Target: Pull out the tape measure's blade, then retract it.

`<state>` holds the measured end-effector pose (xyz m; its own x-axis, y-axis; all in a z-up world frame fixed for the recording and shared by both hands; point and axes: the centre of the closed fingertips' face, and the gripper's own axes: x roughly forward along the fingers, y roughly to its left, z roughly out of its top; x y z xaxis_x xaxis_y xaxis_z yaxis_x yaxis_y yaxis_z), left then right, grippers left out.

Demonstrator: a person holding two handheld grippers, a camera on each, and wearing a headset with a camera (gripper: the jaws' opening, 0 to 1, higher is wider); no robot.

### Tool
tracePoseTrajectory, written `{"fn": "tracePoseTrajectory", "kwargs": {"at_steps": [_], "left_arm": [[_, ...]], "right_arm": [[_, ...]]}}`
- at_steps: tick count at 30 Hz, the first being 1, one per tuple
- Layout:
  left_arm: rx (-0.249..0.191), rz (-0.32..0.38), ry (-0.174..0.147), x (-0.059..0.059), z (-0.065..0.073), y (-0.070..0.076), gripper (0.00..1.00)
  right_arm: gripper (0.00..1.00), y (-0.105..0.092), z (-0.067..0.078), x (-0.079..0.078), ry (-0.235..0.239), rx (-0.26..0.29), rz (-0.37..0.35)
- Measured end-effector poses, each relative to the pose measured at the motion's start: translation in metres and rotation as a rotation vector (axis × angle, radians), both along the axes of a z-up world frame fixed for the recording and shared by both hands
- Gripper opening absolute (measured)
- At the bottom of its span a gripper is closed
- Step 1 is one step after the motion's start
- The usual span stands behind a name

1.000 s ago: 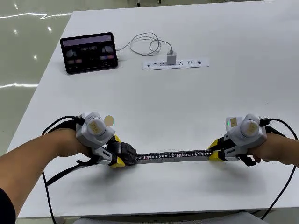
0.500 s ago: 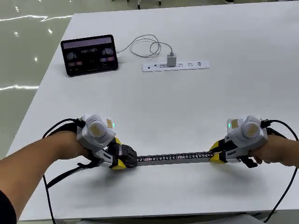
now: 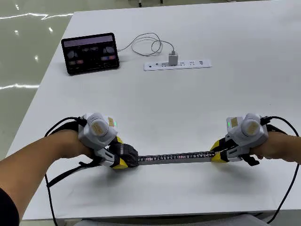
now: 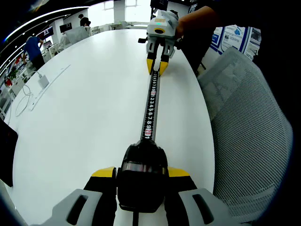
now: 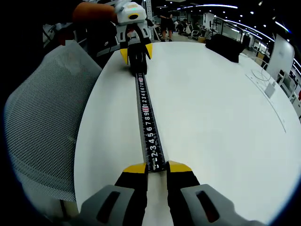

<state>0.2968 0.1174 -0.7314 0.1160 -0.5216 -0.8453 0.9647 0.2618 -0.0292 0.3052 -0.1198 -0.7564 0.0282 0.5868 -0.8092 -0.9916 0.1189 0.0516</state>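
Two grippers, both busy. Your left gripper is clamped around the black body of the tape measure, with a yellow tip on each side, down at the near left of the white table. Your right gripper has its tips pinched on the free end of the blade, over at the near right. The blade's out and runs straight between the two, low along the table with the numbers facing up and the small ones at your right gripper. Can't tell if it actually touches the surface.

Further back, a tablet is propped up at the far left. Right of it there's a white power strip with a charger plugged in and a looped cable. A mesh chair sits by the near edge.
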Motion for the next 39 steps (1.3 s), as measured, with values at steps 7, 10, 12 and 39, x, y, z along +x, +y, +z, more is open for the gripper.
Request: {"fn": "tracePoseTrajectory", "kwargs": {"at_steps": [7, 10, 12, 39], "left_arm": [[0.005, -0.002, -0.007, 0.000, 0.000, -0.001, 0.36], [-0.002, -0.012, -0.009, 0.001, 0.001, -0.001, 0.36], [-0.003, -0.013, -0.008, 0.000, 0.001, -0.001, 0.36], [0.026, 0.097, -0.053, 0.009, 0.010, 0.018, 0.79]], "right_arm": [[0.11, 0.000, 0.001, -0.003, -0.003, -0.005, 0.005], [0.11, 0.000, 0.002, -0.004, -0.013, -0.014, 0.019], [0.12, -0.001, 0.001, -0.003, -0.017, -0.021, 0.024], [0.26, 0.001, 0.016, 0.005, -0.035, -0.042, -0.024]]}}
